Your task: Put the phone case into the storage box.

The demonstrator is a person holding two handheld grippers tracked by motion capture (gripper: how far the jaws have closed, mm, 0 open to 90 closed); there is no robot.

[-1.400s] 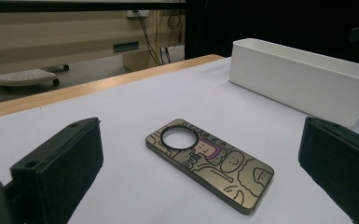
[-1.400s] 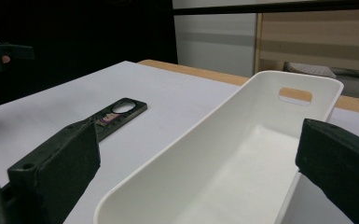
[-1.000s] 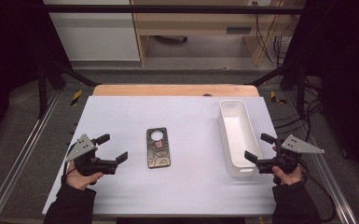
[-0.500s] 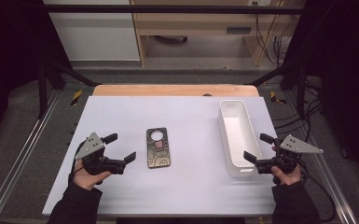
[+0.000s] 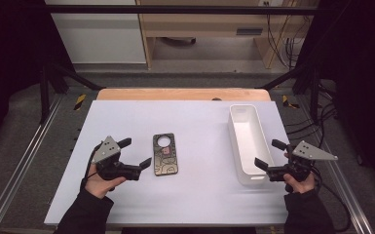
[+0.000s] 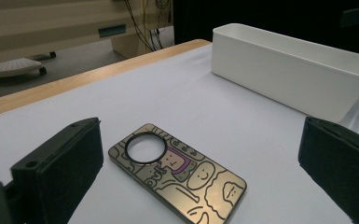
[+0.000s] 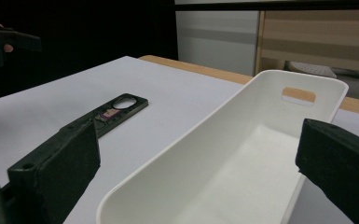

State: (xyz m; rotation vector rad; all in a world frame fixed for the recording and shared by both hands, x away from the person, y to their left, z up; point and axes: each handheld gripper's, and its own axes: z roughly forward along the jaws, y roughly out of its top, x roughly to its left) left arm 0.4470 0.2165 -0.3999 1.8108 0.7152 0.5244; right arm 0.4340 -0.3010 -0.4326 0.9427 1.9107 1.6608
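Two grippers show in the high view: the left gripper (image 5: 135,153) spread wide just beside the phone case (image 5: 164,154), the right gripper (image 5: 271,154) released beside the white bin (image 5: 249,141). In the left gripper view, the case (image 6: 177,170) lies between the jaws, untouched, its near end cut off. In the right gripper view, the jaws flank the bin's (image 7: 242,154) cropped near end.

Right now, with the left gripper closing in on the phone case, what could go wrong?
1. The phone case lies flat on the white table, so the open left gripper may skid it sideways instead of gripping its thin edges.
2. One of its fingers could scrape the table while getting low enough.
3. The right gripper sits open around the near end of the white bin; a nudge could shift the bin.
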